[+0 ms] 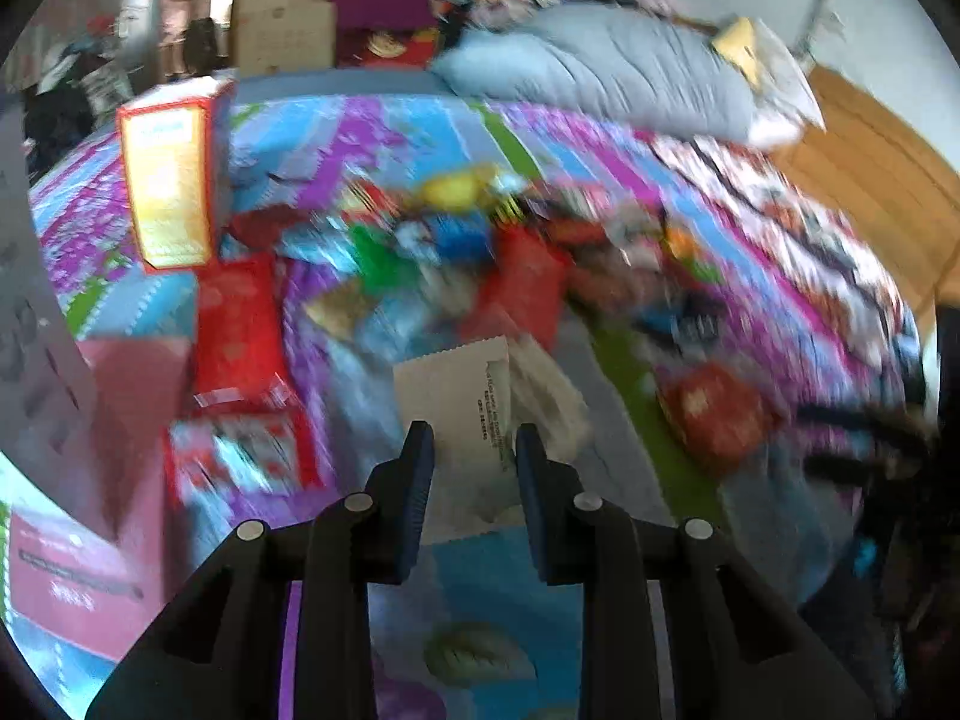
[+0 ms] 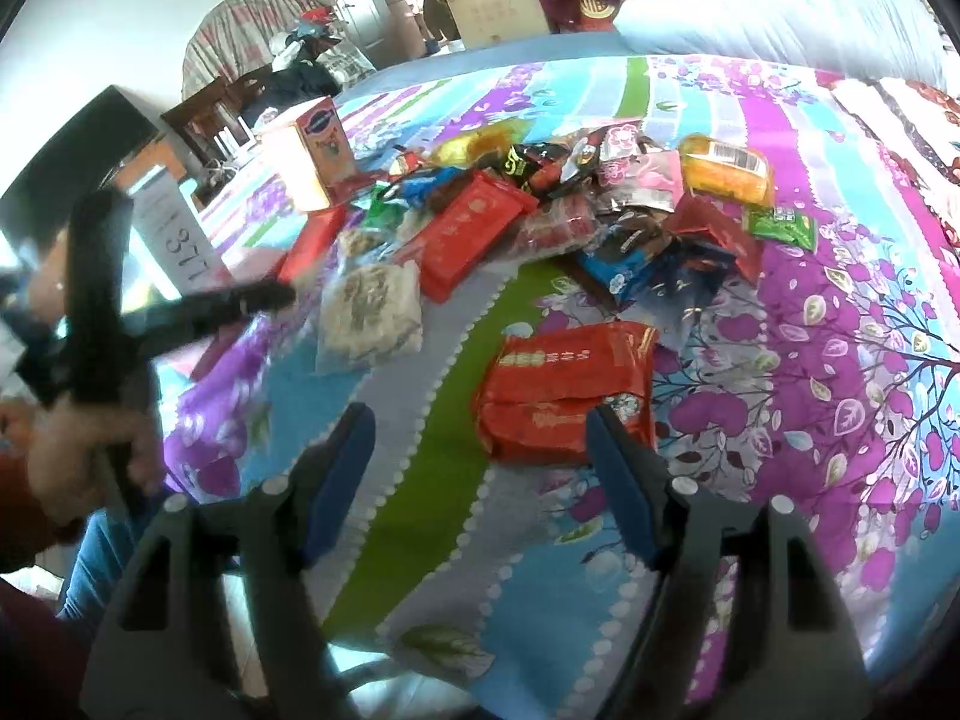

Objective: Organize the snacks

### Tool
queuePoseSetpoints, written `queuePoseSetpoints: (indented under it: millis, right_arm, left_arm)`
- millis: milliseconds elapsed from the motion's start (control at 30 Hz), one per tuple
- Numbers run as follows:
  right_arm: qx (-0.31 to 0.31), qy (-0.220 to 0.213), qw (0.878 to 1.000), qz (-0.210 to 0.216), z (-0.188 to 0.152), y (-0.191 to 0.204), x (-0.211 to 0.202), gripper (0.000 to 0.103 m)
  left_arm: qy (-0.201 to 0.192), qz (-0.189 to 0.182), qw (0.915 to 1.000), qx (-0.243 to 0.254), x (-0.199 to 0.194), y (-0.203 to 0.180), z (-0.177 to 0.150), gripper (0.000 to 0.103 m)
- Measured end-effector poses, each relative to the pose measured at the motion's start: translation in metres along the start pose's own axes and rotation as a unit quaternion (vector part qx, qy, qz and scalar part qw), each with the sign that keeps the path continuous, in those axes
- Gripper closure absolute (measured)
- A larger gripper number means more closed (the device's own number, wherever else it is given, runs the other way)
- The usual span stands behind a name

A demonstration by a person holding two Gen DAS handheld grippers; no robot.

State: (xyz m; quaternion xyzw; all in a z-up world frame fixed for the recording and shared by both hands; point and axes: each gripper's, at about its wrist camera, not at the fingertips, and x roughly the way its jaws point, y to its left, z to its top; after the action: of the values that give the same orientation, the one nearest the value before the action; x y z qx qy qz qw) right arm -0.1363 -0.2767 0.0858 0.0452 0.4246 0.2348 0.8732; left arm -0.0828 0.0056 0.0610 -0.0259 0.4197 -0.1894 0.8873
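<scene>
My left gripper [image 1: 474, 450] is shut on a pale snack packet [image 1: 456, 396] with a zigzag edge and small print; this view is blurred. In the right wrist view the same gripper [image 2: 282, 297], held by a hand [image 2: 78, 450], reaches in from the left to the edge of that pale packet [image 2: 369, 312]. My right gripper [image 2: 480, 420] is open with nothing between its fingers, just short of a red snack packet [image 2: 564, 396] lying on the bedspread. A pile of mixed snack packets [image 2: 570, 198] lies farther back and also shows in the left wrist view [image 1: 456, 252].
An orange box [image 1: 171, 180] stands upright left of the pile, seen too from the right wrist [image 2: 312, 150]. A pink carton [image 1: 132, 396] and a white numbered box [image 2: 174, 240] sit at the bed's left edge. A grey duvet [image 2: 780, 0] lies behind. The flowered bedspread [image 2: 840, 330] stretches right.
</scene>
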Motion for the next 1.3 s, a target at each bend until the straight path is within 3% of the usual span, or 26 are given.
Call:
queuePoseSetpoints:
  millis: [67, 100, 133, 200, 300, 500, 533, 600, 800, 900, 1033, 1300]
  right_arm:
    - [0.000, 0.001, 1.000, -0.002, -0.001, 0.002, 0.001, 0.029]
    - [-0.001, 0.002, 1.000, -0.005, -0.002, 0.004, 0.001, 0.029]
    - [-0.002, 0.003, 1.000, -0.010, -0.003, 0.005, 0.002, 0.026]
    - [-0.004, 0.006, 1.000, -0.025, -0.004, 0.006, 0.005, 0.018]
    - [0.001, 0.010, 0.999, -0.032, -0.005, 0.003, 0.010, 0.016]
    - [0.007, 0.009, 0.999, -0.050, 0.003, -0.005, 0.022, 0.016]
    - [0.009, 0.011, 0.998, -0.054, 0.004, -0.007, 0.025, 0.016]
    - [0.019, 0.013, 0.998, -0.058, 0.007, -0.012, 0.031, 0.016]
    - [0.020, 0.024, 0.996, -0.086, 0.012, -0.014, 0.047, 0.016]
    - [0.004, 0.047, 0.993, -0.110, 0.013, -0.008, 0.060, 0.005]
    - [-0.023, 0.051, 0.989, -0.135, 0.011, -0.004, 0.071, 0.005]
    - [0.027, 0.021, 0.994, -0.100, 0.019, -0.012, 0.045, 0.005]
  left_arm:
    - [0.011, 0.001, 0.9999, -0.004, 0.006, -0.001, -0.008, 0.074]
    - [0.008, 0.007, 0.9999, -0.005, 0.007, -0.001, -0.010, 0.067]
    - [0.002, 0.010, 0.9999, -0.006, 0.005, -0.001, -0.012, 0.054]
    - [-0.012, 0.016, 0.9998, -0.006, 0.004, -0.001, -0.011, 0.043]
    - [-0.025, 0.030, 0.9992, -0.006, 0.007, 0.001, -0.009, 0.036]
    - [0.014, 0.017, 0.9996, -0.019, 0.031, 0.006, -0.012, 0.037]
    - [0.022, 0.010, 0.9995, -0.021, 0.034, 0.006, -0.013, 0.049]
    - [0.022, 0.014, 0.9996, -0.012, 0.034, 0.001, -0.013, 0.063]
    - [0.006, 0.034, 0.9994, 0.002, 0.018, -0.004, -0.013, 0.064]
    - [0.000, 0.038, 0.9993, 0.001, 0.010, 0.000, -0.010, 0.064]
    - [-0.003, 0.037, 0.9993, -0.003, 0.005, 0.003, -0.008, 0.064]
    - [-0.005, 0.032, 0.9995, -0.006, -0.002, 0.003, -0.011, 0.064]
